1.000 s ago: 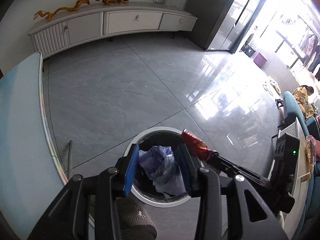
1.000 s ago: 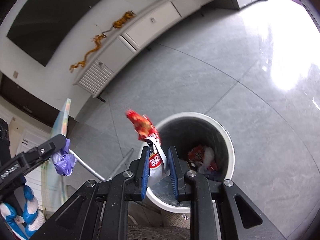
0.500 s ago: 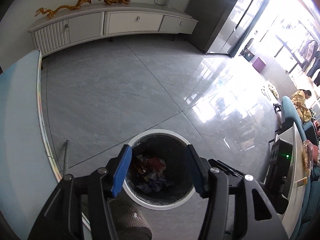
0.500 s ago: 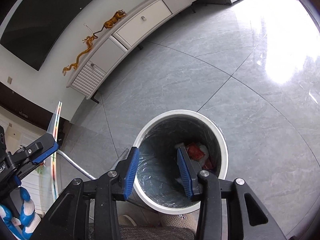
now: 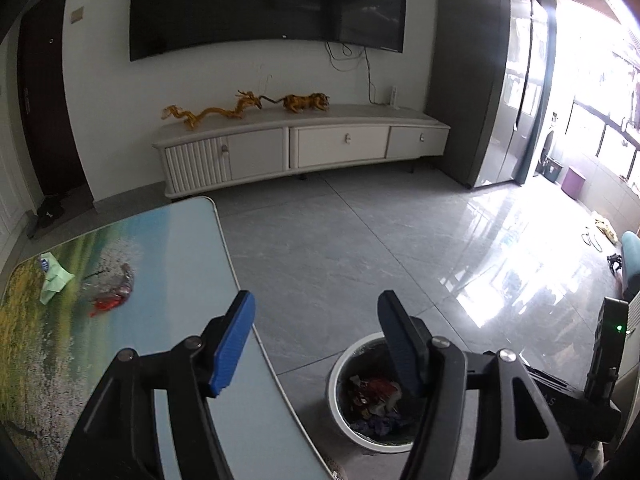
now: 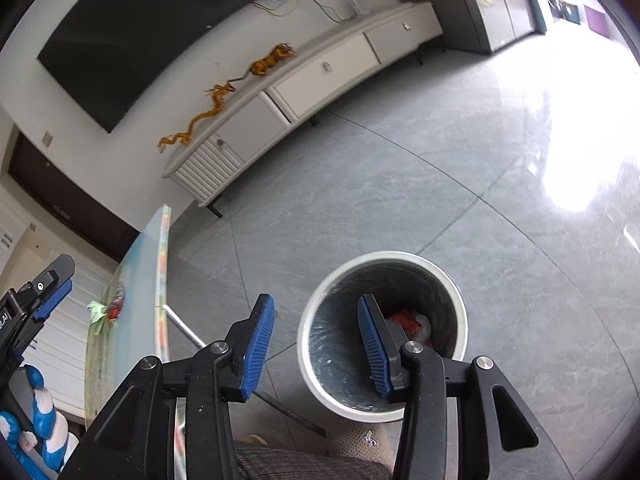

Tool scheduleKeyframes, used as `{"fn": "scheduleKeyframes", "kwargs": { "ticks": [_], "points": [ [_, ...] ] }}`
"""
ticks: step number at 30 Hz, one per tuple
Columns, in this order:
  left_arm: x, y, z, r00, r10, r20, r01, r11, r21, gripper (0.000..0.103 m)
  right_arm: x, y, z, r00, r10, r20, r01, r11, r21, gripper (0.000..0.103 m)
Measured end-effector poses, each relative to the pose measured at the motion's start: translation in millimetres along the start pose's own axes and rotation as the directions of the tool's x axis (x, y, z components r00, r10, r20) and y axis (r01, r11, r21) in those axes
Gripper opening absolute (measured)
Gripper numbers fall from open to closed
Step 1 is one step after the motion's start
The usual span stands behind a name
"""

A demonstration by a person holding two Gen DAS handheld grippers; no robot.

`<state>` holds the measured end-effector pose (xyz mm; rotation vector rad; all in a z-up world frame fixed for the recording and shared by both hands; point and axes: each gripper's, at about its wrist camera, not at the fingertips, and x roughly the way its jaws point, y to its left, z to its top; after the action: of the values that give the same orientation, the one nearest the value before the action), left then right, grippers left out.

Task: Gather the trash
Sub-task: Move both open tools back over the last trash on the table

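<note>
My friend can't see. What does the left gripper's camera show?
The left gripper is open and empty above a white trash bin with wrappers inside. On the table to its left lie a green wrapper and a red one.

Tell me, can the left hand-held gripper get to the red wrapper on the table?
Probably yes. The left hand-held gripper is open and empty, and the red wrapper lies on the table with only a green scrap beside it. Nothing stands between them.
</note>
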<state>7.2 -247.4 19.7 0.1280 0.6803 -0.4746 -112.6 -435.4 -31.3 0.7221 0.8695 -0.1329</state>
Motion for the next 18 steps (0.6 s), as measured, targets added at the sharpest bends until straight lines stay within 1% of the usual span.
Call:
{"fn": "scheduleKeyframes", "kwargs": {
  "ticks": [2, 9, 12, 18],
  "points": [
    [-14.4, 7.1, 1.2, 0.999, 0.018, 0.031, -0.017, 1.000, -0.006, 0.062, -6.0, 10.6, -0.6, 1.000, 0.008, 0.009, -0.008, 1.000, -0.021, 0.043],
    [-51.3, 36.4, 2.8, 0.995, 0.050, 0.086, -0.047, 0.998, -0.040, 0.062, -25.2, 55.3, -1.0, 0.998, 0.054, 0.033, -0.051, 0.993, -0.105, 0.044],
    [-66.3, 55.5, 4.2, 0.992, 0.076, 0.102, -0.072, 0.996, -0.048, 0.062, -31.4, 72.6, -1.0, 0.996, 0.076, 0.038, -0.070, 0.988, -0.139, 0.044],
    [-98.2, 95.5, 3.8, 0.984, 0.119, 0.129, -0.111, 0.992, -0.067, 0.062, -44.9, 119.2, -4.7, 0.990, 0.129, 0.049, -0.115, 0.969, -0.219, 0.044]
  ]
}}
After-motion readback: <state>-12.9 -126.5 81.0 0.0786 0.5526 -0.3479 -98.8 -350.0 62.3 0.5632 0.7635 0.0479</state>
